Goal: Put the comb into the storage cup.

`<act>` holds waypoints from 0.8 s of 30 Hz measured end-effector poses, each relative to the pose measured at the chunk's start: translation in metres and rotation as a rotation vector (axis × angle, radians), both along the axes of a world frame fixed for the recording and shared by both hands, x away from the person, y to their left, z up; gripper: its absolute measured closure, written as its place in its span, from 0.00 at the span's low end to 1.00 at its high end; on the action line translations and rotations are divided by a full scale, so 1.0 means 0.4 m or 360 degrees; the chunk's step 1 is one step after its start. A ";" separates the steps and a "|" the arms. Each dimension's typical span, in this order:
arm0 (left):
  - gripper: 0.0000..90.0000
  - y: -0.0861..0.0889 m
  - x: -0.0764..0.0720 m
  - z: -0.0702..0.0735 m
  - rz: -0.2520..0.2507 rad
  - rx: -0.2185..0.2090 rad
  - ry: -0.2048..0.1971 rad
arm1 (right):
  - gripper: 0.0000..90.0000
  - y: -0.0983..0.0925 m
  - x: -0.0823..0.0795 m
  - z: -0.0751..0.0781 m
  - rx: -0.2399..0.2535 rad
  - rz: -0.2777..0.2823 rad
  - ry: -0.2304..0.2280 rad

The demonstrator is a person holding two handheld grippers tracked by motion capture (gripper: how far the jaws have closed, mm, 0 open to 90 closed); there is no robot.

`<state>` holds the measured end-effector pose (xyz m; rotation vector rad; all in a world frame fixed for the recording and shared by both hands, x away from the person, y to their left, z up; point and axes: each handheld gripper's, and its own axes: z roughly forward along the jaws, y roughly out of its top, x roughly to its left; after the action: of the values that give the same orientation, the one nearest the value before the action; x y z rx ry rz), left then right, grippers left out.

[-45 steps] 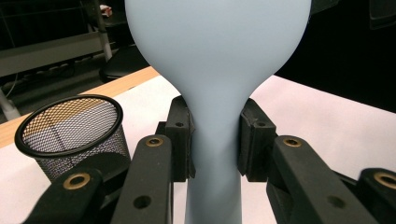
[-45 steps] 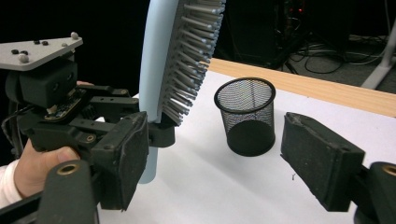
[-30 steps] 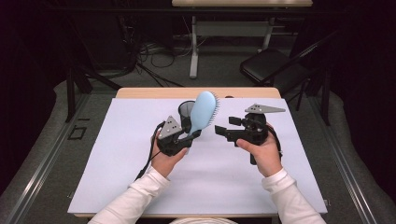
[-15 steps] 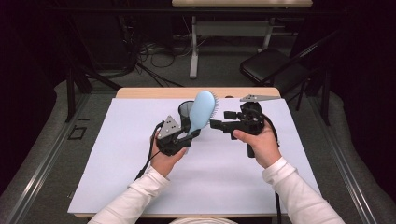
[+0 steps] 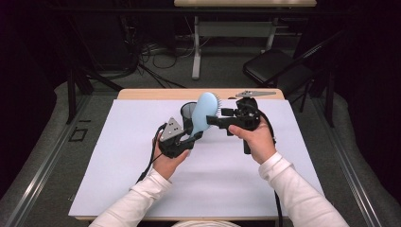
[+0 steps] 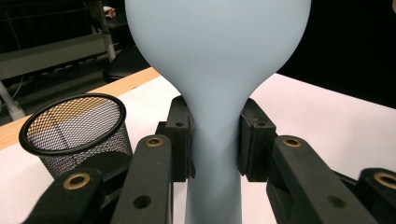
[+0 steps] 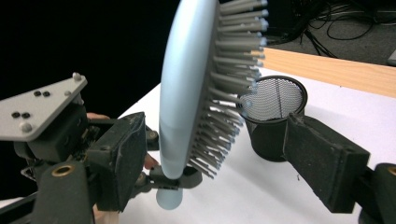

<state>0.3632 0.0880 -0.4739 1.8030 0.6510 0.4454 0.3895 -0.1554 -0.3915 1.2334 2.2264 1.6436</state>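
My left gripper (image 5: 196, 137) holds the pale blue hairbrush (image 5: 205, 111) by its neck: in the left gripper view both pads press the narrow stem (image 6: 214, 154) just below where it swells into the head, one on each side. The head rises clear above my jaws, bristles turned toward my right gripper (image 5: 213, 119). Those jaws have just been opening and stand apart around the head. In the right gripper view, one pad (image 7: 122, 158) sits behind the smooth back and the other pad (image 7: 322, 158) is well off the bristle (image 7: 224, 93) tips, so neither touches it yet.

The risks I see come from the handover. If I close the right jaws where they are, one pad lands on the bristles, which I expect to bend and give a soft, slipping hold. The rounded back could also slide off the other pad. If my left lets go before that grip is firm, the brush drops. The black mesh cup (image 5: 188, 113) stands on the white table (image 5: 123, 179) just beyond the brush, past my right jaws, and a tilted or falling brush could tip it. My two grippers are also close enough to knock together.
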 end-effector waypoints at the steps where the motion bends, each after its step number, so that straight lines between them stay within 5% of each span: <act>1: 0.77 0.000 0.000 -0.001 0.0002 -0.0002 0.0005 | 0.24 0.001 0.002 0.001 0.0007 -0.0002 0.0003; 24: 0.77 -0.007 -0.001 -0.008 -0.0006 0.0010 0.0011 | 0.29 0.027 0.048 0.001 0.0114 -0.0039 0.0045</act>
<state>0.3627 0.0853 -0.4771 1.8119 0.6517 0.4395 0.4086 -0.1446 -0.3913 1.3034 2.1775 1.7216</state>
